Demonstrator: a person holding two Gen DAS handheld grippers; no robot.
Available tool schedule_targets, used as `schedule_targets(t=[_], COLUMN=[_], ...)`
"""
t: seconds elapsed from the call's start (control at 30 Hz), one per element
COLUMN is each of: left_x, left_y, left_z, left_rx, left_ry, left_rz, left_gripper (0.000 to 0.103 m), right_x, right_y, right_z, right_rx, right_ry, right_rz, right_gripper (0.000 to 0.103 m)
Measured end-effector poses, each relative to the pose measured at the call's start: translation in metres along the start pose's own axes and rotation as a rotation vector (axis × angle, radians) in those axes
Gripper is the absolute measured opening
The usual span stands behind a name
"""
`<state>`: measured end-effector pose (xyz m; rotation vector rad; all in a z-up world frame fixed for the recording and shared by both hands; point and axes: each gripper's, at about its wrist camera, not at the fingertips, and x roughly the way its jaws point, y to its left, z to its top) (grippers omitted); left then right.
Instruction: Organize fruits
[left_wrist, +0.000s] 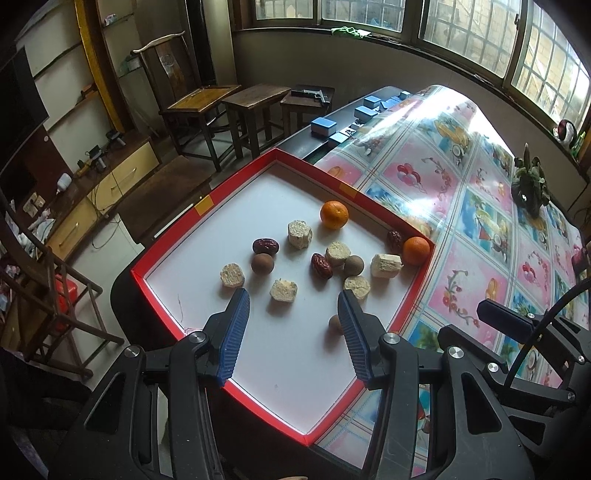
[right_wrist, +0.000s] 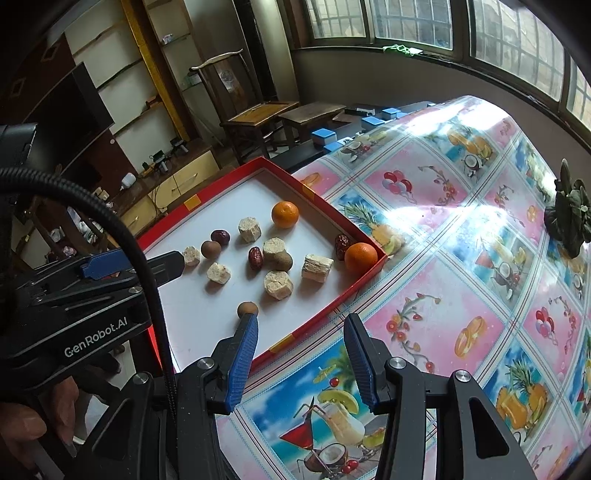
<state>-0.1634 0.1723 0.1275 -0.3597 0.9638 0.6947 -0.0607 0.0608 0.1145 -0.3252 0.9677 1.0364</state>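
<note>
Fruits lie loose and mixed on the white floor of a shallow red-walled tray (left_wrist: 168, 243) that sits on the table, its right wall against a flowered plastic tablecloth (left_wrist: 461, 229); nothing there looks sorted yet, so I judge the task to be at or near its start.

Largest are two oranges. One orange (left_wrist: 334, 214) sits toward the tray's far side, apart from the rest; the other orange (left_wrist: 416, 251) is tucked into the right corner against the red wall, with a dark red date (left_wrist: 395, 240) just beside it.

Next come six pale, crumbly chunks (left_wrist: 300, 234), scattered across the middle with no two grouped, except that one block-shaped piece (left_wrist: 386, 265) lies near the corner orange.

Smaller again are two more dates (left_wrist: 265, 246) and three round brown fruits, perhaps longans (left_wrist: 263, 263). One of those round fruits sits alone nearest the grippers, half hidden behind a finger in the left wrist view.

Both grippers hover above the near end of the tray and hold nothing. The left gripper (left_wrist: 293, 299) has its jaws apart over the white floor, a pale chunk showing between the tips but not touched. The right gripper (right_wrist: 301, 325) also stands apart, empty, straddling the tray's near wall.

Every kind remains to be gathered with its own, as far as I can judge.
</note>
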Motion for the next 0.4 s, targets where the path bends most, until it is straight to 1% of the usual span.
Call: schedule_targets(t=[0.23,0.4], left_x=[-0.0012,0.0022], left_y=[0.0085,0.0061], left_z=[-0.0008,-0.0012], left_rx=[-0.032,-0.011], left_ry=[-0.044,-0.031], left_rz=[0.034,0.045], left_gripper=[0.05,0.05], right_x=[0.0024,0.0028], right_y=[0.0019,0.0001], right_z=[-0.0024,-0.0036], right_rx=[0.0,0.01], right_ry=[0.009,0.007], right_rz=[0.007,0.006], right_gripper=[0.047,0.047])
